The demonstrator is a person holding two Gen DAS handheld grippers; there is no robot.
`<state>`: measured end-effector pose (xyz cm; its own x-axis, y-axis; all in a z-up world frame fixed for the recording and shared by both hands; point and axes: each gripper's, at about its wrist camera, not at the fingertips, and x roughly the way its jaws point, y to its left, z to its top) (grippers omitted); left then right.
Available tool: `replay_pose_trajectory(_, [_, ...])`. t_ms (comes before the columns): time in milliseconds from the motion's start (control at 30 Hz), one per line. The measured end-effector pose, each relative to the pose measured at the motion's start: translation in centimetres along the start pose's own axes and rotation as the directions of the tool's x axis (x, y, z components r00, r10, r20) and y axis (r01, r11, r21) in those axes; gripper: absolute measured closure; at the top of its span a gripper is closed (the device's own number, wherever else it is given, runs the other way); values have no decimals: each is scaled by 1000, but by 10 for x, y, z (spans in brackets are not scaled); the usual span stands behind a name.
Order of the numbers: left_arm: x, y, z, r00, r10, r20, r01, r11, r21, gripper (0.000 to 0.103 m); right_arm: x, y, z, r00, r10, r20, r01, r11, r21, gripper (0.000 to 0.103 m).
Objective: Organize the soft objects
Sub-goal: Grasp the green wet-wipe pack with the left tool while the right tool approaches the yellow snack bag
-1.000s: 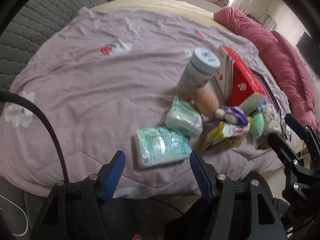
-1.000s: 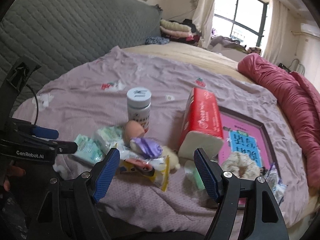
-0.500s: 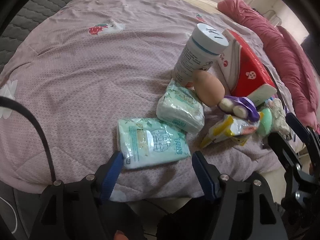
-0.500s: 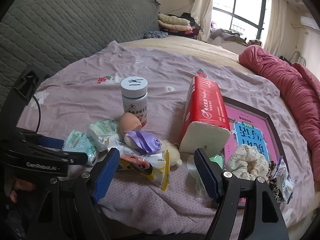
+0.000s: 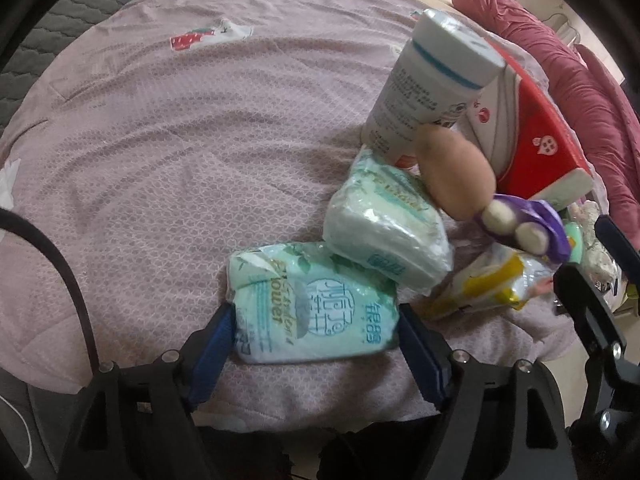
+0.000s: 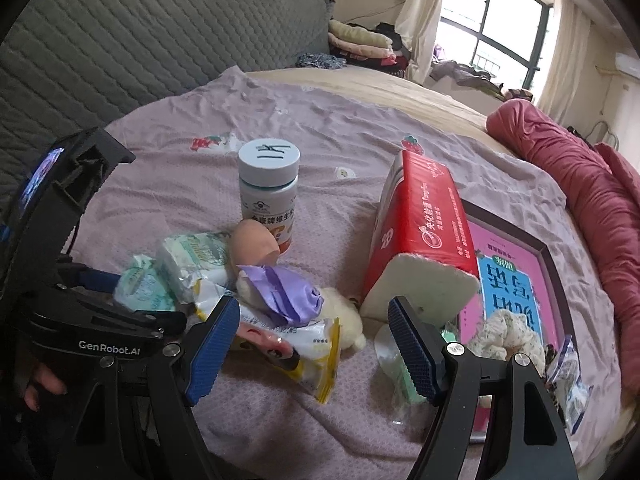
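Closest in, at the edge of the bed: left gripper (image 5: 314,312) pointing down, fingers (image 5: 212,344) opening wide, one on each side of the mint green tissue pack (image 5: 312,304), not squeezing it. Looks like the start of a first pick-up, nothing lifted yet. Beside it, right gripper (image 6: 312,304) hanging over the pile, fingers (image 6: 412,344) apart and holding nothing. Just behind the green pack, leaning on it: a second tissue pack (image 5: 384,232). Next to that: a yellow snack bag (image 5: 488,284), a fluffy toy with a purple bow (image 5: 528,224) and a soft peach egg-shaped sponge (image 5: 452,172), all touching in one heap. Behind those: a white bottle (image 5: 432,76) standing up and a big red tissue pack (image 5: 532,132). Off to the side: a floral scrunchie (image 6: 508,332) lying on a pink book (image 6: 508,272). Farther back: lots of bare purple bed cover (image 5: 160,160), then a red quilt (image 6: 580,184) along the far side. Seems almost all left to do: soft things mixed with hard ones, nothing sorted into its own spot, and plenty of room on the cover for a tidy row.
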<state>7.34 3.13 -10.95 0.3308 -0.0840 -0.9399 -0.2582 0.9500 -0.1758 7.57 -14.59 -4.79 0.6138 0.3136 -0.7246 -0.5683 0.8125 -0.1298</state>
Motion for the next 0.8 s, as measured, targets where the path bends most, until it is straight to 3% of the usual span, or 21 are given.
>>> replay_pose_trajectory(133, [7, 1, 4, 1000, -5, -5, 5, 1000, -3, 24, -9, -1, -5, 1000, 17, 19, -17, 1000, -7, 25])
replay_pose_trajectory(267, [11, 0, 7, 1000, -5, -2, 5, 1000, 6, 24, -13, -6, -14, 998, 56, -15, -55, 998, 15, 25])
replay_pose_trajectory(600, [12, 11, 9, 999, -36, -7, 36, 999, 3, 24, 17, -19, -27, 971, 206, -123, -184, 968, 173, 25])
replay_pose_trajectory(800, [12, 12, 8, 999, -37, -9, 37, 999, 8, 24, 35, -17, -20, 966, 237, -104, -221, 964, 144, 25])
